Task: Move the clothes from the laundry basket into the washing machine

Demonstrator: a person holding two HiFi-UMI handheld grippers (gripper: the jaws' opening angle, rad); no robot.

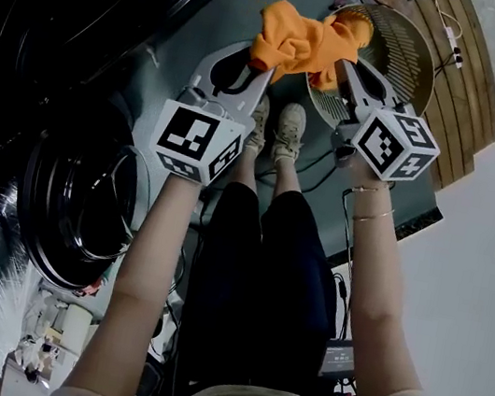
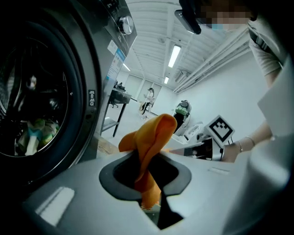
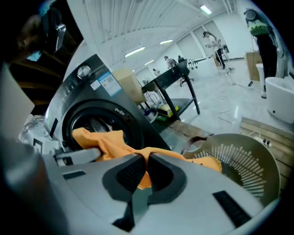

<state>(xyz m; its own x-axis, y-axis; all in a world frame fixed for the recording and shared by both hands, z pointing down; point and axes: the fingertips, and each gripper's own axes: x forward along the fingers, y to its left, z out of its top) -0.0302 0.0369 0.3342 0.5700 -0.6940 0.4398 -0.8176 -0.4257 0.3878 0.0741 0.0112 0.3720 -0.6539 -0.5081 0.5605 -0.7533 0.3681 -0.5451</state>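
Grip: orange garment (image 1: 299,42) is clamped by left gripper (image 1: 260,60) and right gripper (image 1: 344,67), jaws pinched on cloth, and is stretched between them | tail is trailed over laundry basket (image 1: 426,44) beyond right gripper | risk: tail may be snagged on rim, or cloth pulled free, before washing machine (image 3: 105,98) is reached.

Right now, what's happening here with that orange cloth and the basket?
A person holds a gripper in each hand, and both the left tongs and the right tongs are shut on one orange garment, stretched between them. It is lifted above the laundry basket, with one end trailing into it. The washing machine stands open at the person's left, some clothes already inside; the garment is not in yet.
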